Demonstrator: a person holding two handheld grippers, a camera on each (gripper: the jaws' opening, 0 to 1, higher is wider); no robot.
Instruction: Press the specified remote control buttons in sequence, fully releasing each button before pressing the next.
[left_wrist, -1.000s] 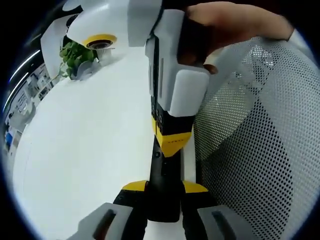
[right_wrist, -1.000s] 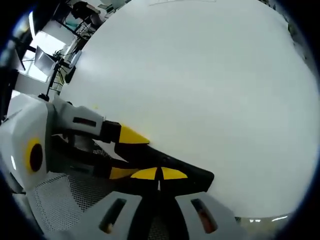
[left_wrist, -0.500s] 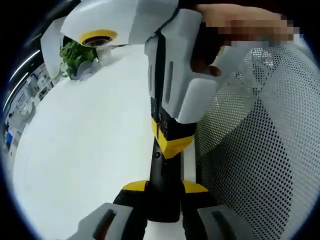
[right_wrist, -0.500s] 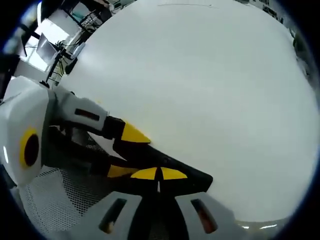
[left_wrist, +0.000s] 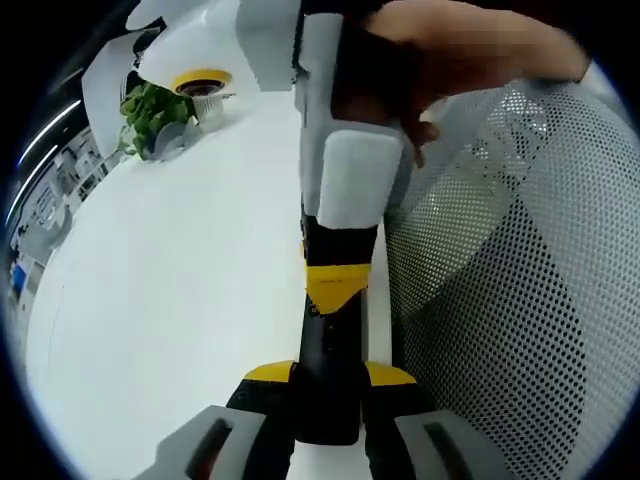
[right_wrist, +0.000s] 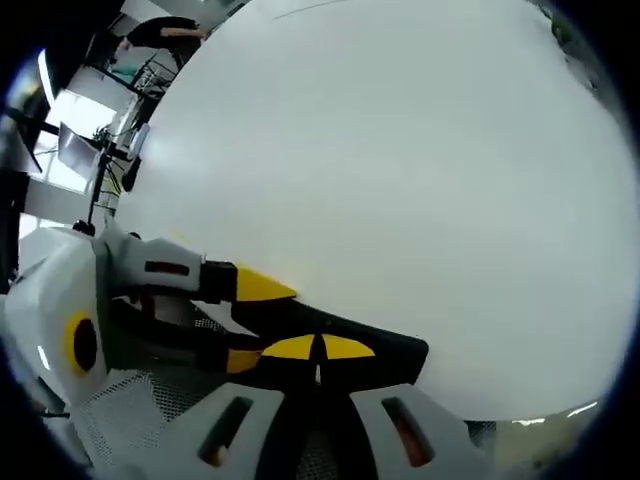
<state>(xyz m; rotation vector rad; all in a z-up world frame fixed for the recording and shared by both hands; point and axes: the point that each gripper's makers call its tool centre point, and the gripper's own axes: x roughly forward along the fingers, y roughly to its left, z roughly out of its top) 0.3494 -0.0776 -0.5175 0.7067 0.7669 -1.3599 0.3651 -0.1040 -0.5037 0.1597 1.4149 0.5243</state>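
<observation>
Broadly, white surface (left_wrist: 180, 300) across most of both views, bare and glossy. Beside the surface's near edge, a perforated mesh chair back (left_wrist: 520, 300). At the surface's far end, a small green plant (left_wrist: 150, 115).

Above the surface, close to that near edge, the right claw (left_wrist: 335, 280), gripped from above by a hand (left_wrist: 450, 50) and angled down. Pads closed flat against each other with nothing between, as seen in the right gripper view (right_wrist: 318, 347), and pointed onto the face of the remote control (left_wrist: 325, 345). Cannot tell whether resting on a button or a hair above it.

Also above the surface, the left claw (left_wrist: 328, 375), clamped on the remote's near end, one yellow pad on each long edge. Seen again in the right gripper view, reaching across the surface's near edge from the side (right_wrist: 250, 322), with the remote (right_wrist: 390, 350) sticking out past it over the white.

Judged by looks: slim, rigid black plastic, light, smooth along the sides, so likely to pivot or slide under a push far from the hold. Best held as now, across the narrow width and near one end, buttons left free; firm squeeze, short straight presses, full lift between them
</observation>
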